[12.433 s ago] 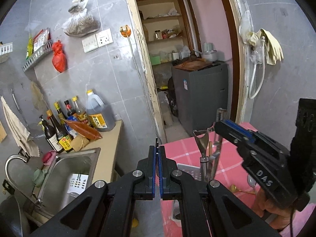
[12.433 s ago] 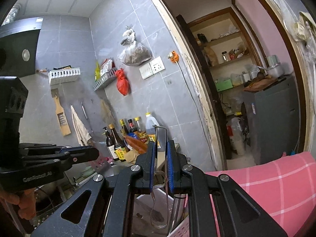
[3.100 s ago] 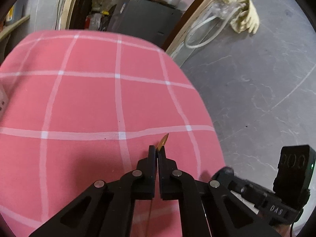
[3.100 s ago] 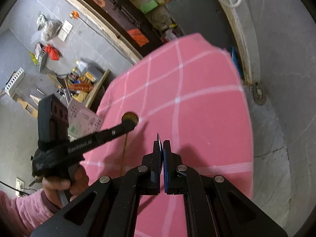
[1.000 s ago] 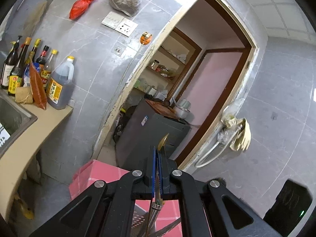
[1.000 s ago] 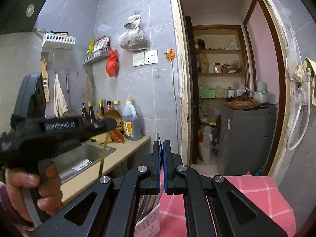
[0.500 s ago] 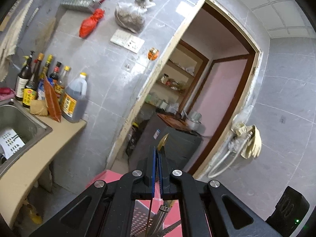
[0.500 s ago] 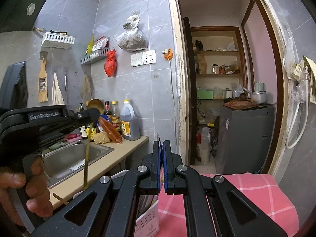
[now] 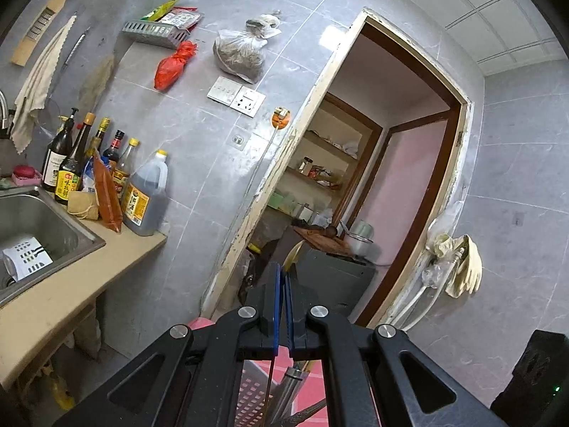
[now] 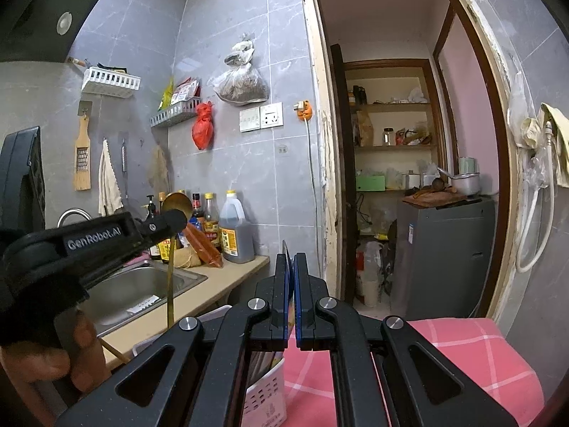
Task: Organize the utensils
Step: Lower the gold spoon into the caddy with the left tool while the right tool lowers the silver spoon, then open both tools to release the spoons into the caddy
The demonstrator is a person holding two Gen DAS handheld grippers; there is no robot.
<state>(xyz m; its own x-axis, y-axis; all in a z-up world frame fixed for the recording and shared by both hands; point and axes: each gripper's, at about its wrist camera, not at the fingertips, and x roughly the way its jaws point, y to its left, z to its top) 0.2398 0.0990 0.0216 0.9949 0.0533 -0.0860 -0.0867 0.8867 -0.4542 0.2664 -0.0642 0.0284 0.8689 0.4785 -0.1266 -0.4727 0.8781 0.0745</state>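
**Gold spoon hanging over the holder, about to drop in**

The left gripper (image 10: pixel 177 217) is pinching a gold spoon (image 10: pixel 170 270) just under its bowl, jaws squeezed narrow on the thin handle. The spoon is hanging straight down, bowl up, handle tip dangling left of the white utensil holder (image 10: pixel 265 396) and above its rim. It is probably being held vertical so the handle can slide in among what is already standing there. Judging by that, the step in hand is lining up over the holder; the drop is not yet done.

The right gripper (image 10: pixel 292 267) is sitting closed to a narrow slit directly above the holder. Something thin and dark may be poking up between its blue pads; I cannot tell whether it is gripping anything.

The right wrist view is showing the spoon full length and the hand (image 10: pixel 42 359) on the left tool. The left wrist view is giving only the gold bowl edge (image 9: pixel 292 257) past the left gripper's own tips (image 9: pixel 282 277), but below them it is showing the holder's perforated inside (image 9: pixel 254 389) with metal handles (image 9: pixel 293 388) standing in it, on the pink checked cloth (image 10: pixel 458 348), which the right view mostly hides.
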